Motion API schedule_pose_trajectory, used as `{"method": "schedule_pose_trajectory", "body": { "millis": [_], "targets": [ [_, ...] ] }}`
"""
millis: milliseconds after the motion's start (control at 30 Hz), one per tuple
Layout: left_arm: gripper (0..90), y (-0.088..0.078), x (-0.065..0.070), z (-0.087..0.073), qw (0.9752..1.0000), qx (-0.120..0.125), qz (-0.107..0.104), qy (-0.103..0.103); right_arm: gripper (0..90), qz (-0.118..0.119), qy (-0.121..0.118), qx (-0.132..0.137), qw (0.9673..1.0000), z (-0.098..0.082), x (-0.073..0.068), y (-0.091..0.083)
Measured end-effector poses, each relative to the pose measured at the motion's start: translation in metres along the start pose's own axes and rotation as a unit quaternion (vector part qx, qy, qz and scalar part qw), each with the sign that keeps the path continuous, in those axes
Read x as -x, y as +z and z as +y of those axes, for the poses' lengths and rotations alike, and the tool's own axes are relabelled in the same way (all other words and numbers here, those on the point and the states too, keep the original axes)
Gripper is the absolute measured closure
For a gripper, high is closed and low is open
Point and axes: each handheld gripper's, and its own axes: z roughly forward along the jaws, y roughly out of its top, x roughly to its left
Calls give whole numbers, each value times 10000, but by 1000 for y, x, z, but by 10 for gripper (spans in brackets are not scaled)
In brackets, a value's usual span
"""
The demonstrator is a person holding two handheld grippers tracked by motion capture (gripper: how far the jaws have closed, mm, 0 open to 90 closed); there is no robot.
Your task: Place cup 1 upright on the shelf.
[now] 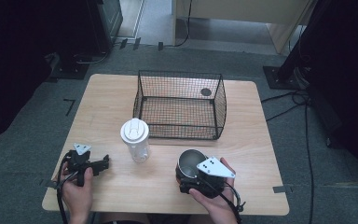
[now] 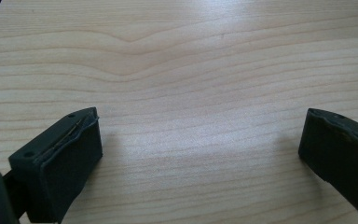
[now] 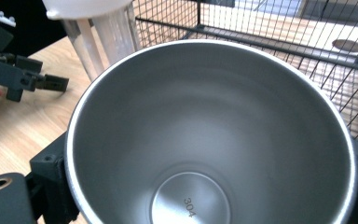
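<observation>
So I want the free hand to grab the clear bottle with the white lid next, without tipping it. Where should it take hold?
Grip the clear bottle on its body below the white lid, coming level from the left gripper's side. It stands upright, apart from the wire basket and the steel cup, and the lid overhangs the narrower body, so a low side grasp probably holds steadier.

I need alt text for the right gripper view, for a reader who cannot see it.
A steel cup sits between the right tongs, seen from above with "304" stamped on its bottom. Behind it are a clear bottle, a black wire basket and the left tongs on the wooden table.
</observation>
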Motion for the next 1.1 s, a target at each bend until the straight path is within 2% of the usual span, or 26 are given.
{"method": "schedule_pose_trajectory", "body": {
  "millis": [400, 1100],
  "targets": [
    [0, 0, 0, 0, 10000, 6, -1, -6, 73, -257, -93, 258, 9993, 20, 5, -6],
    [0, 0, 0, 0, 10000, 1, -3, -6, 74, -502, -215, 619, 9966, 50, 19, -14]
  ]
}}
